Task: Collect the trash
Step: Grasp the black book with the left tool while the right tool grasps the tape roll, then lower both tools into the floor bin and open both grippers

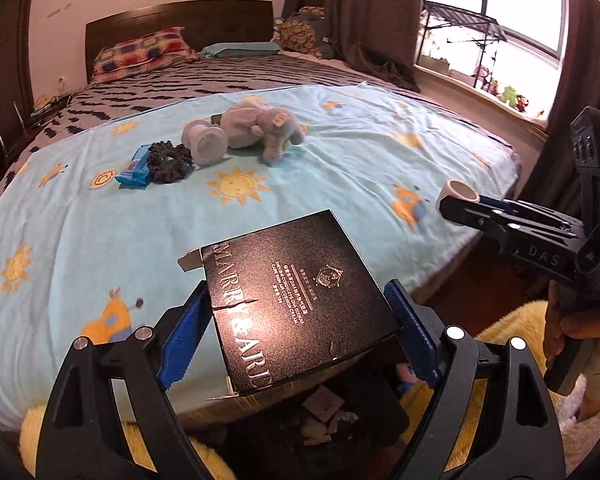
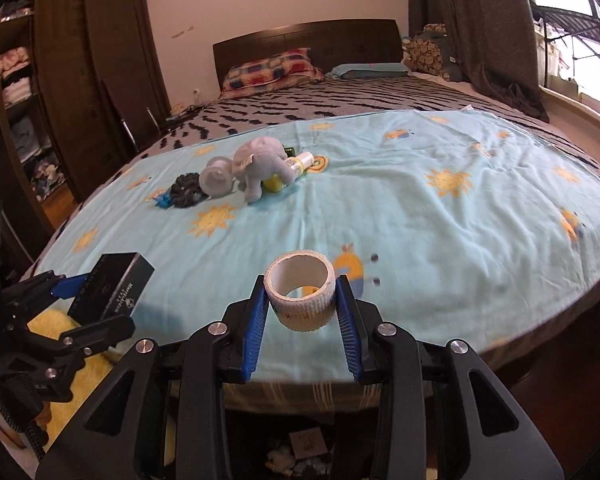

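Observation:
My left gripper (image 1: 300, 316) is shut on a flat black cardboard box (image 1: 300, 300) with silver lettering, its blue pads pressing on both sides; the same box (image 2: 112, 286) shows at the left of the right wrist view. My right gripper (image 2: 302, 300) is shut on a white tape roll (image 2: 300, 292), held with its hollow core facing up; it also shows as a tape roll (image 1: 458, 196) at the right of the left wrist view. Both hang over the near edge of the bed. A dark bin (image 1: 324, 408) with scraps inside lies below.
On the light blue blanket (image 1: 340, 152) lie a grey plush elephant (image 1: 256, 124), a pale round container (image 1: 204, 140), a black scrunchie (image 1: 168, 162) and a blue wrapper (image 1: 134, 168). A yellow fluffy rug (image 1: 512, 320) covers the floor. A wardrobe (image 2: 80, 80) stands left.

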### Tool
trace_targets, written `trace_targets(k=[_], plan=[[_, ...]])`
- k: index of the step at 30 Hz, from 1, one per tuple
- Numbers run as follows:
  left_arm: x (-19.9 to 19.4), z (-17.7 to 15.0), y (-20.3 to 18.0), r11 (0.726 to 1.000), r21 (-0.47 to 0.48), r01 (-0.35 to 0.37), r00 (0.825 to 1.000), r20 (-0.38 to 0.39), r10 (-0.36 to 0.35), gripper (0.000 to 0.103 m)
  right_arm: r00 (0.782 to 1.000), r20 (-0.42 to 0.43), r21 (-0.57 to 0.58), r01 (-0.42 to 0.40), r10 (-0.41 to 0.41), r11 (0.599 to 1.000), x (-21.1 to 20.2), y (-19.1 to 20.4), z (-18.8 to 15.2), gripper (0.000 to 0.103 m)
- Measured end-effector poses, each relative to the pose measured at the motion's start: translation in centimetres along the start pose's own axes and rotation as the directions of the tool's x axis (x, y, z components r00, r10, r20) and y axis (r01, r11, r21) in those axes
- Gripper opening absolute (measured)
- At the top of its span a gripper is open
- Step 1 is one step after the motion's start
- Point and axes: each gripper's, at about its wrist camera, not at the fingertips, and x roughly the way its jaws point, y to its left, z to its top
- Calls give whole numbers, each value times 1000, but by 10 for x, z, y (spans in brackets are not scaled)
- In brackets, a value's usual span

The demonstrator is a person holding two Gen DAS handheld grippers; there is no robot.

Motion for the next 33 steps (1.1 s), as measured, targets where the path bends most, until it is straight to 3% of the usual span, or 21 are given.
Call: trace_targets(k=[4,12,17,24,33], plan=[[-14,-18,-10,999,17,39,999,-11,-38,82,1000,-25,16,10,-9,1000,-12,2,-29,35],[1,-63,-21,994,19,109,983,-148,-105,82,992,-125,80,16,-5,997,-10,-1,-83,35],[26,-87,-21,989,-16,146,958,-245,-146,82,977,-212,134,3,26,991,9,-3,-110,35],[74,-116,-23,991,-21,135,919,-372,-133,82,949,-313,155,-1,50,988,38,-2,-132,35],[115,-145,-14,988,-99,122,864,-478,-155,82,894,-443,185,14,71,983,80,-5,-164,35]])
